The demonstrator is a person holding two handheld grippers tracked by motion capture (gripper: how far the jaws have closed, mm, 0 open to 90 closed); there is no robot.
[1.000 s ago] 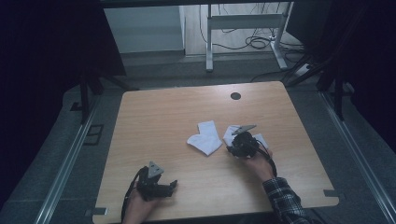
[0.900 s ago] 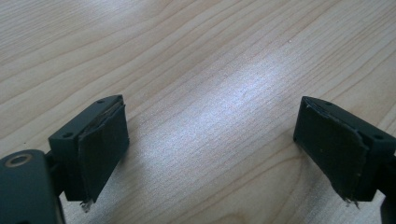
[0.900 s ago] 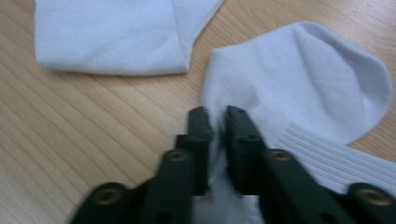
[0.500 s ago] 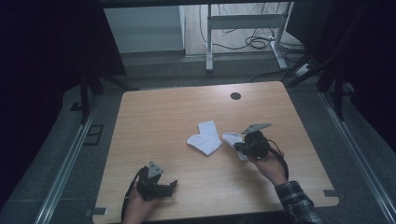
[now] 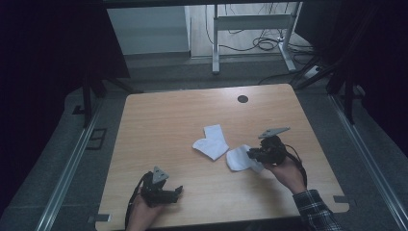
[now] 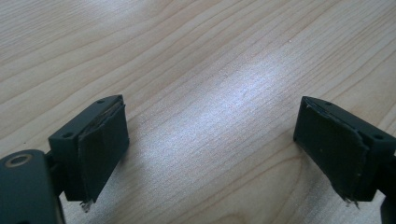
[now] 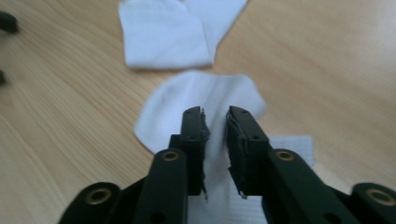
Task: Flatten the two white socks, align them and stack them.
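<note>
Two white socks lie near the middle of the wooden table (image 5: 163, 120). One is folded (image 5: 211, 142) (image 7: 163, 32). The other (image 5: 238, 158) (image 7: 187, 93) lies spread out just right of it. My right gripper (image 5: 251, 155) (image 7: 215, 116) hovers low over this second sock. Its jaws have just been opening and stand a narrow gap apart, with nothing pinched between the pads and the sock showing below them. My left gripper (image 5: 179, 191) (image 6: 212, 154) rests near the front left edge, jaws wide open over bare wood.
A round cable hole (image 5: 243, 98) sits at the table's far right. Beyond the table stand a desk frame (image 5: 250, 29) and loose cables (image 5: 269, 45) on the floor. Dark curtains hang at both sides.
The right hand has moved right and toward the near edge, lifting a little. The second sock now lies uncovered to the gripper's left. The left gripper has stayed put.
</note>
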